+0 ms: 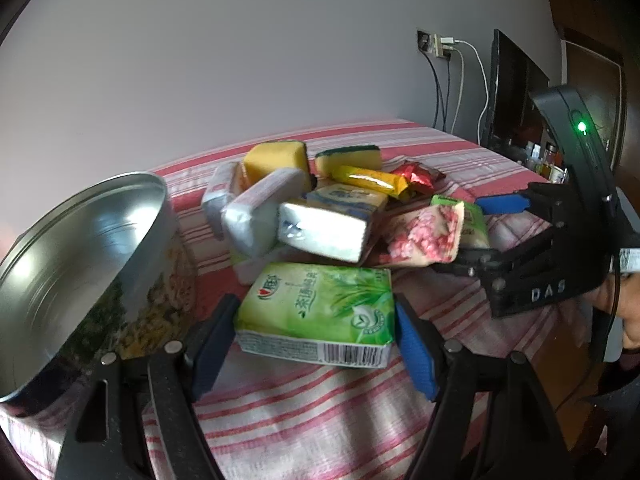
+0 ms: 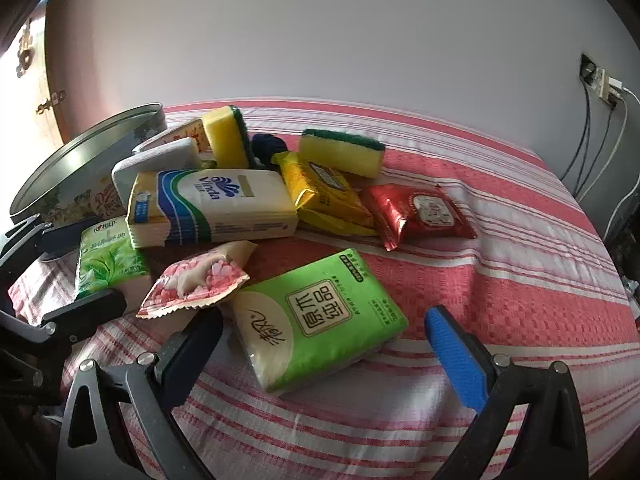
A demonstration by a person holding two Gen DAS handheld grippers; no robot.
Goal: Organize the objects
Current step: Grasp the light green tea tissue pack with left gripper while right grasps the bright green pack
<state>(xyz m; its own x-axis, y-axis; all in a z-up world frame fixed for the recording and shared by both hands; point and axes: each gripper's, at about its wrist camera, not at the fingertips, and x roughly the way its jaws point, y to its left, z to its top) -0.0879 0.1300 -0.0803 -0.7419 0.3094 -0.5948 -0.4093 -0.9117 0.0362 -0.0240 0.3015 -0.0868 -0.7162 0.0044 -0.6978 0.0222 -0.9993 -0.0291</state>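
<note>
A green tea tissue pack (image 1: 316,308) lies on the striped cloth, and my left gripper (image 1: 316,344) is shut on it, a blue pad pressing each side. The same pack (image 2: 108,264) shows between those fingers at the left of the right wrist view. My right gripper (image 2: 324,360) stands open around a lime-green tissue pack (image 2: 320,320), with a gap at each pad. From the left wrist view it (image 1: 472,236) reaches in from the right beside a pink candy bag (image 1: 424,236).
An open round metal tin (image 1: 80,240) stands at the left. Behind lies a pile: a white-and-blue tissue pack (image 2: 216,204), two yellow sponges (image 2: 228,136) (image 2: 340,152), a yellow packet (image 2: 324,196), a red packet (image 2: 424,212). Wall and cables (image 2: 600,152) sit beyond.
</note>
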